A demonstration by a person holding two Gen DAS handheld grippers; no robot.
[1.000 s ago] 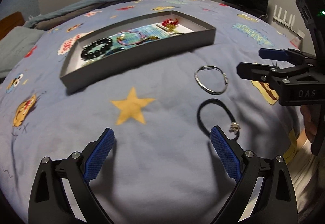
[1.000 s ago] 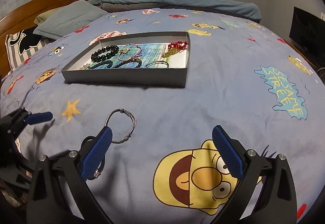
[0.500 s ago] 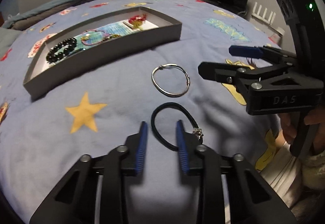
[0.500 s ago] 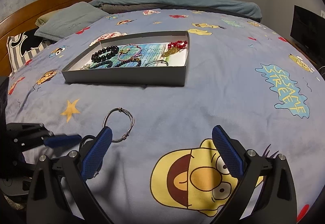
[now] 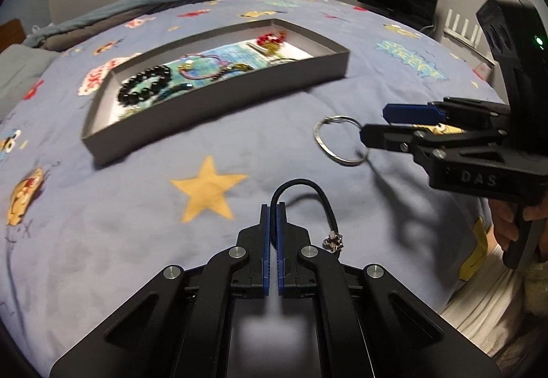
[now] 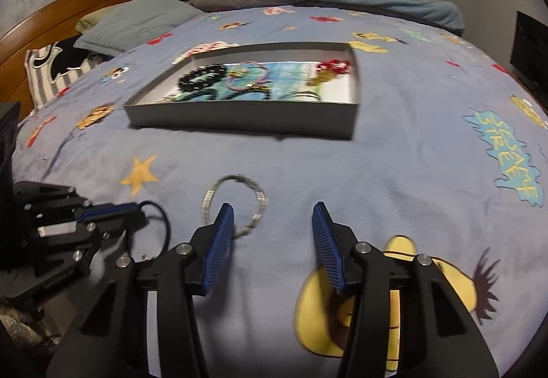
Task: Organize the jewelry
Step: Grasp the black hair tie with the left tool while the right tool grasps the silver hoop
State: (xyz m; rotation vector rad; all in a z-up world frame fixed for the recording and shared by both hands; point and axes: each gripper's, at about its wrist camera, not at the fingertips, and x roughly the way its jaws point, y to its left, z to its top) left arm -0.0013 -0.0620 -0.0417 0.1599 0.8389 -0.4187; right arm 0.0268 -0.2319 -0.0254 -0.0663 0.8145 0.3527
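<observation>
cord (image 5: pixel 320 194) lies on the bed (image 5: pixel 137 224), its near side pinched in the left gripper (image 5: pixel 273 210) (jaws just closed on it). it looks soft and light, so it should hang limp. right gripper (image 6: pixel 272 217) has jaws half closed, nothing clamped, over the stiff, thin ring (image 6: pixel 236 203).

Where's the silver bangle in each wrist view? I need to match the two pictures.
Left wrist view: silver bangle right of centre, lying on the bedspread, partly behind the right gripper.
Right wrist view: lower centre, just beyond the right gripper's left finger.
Shared landmark: the grey tray beyond it.
</observation>
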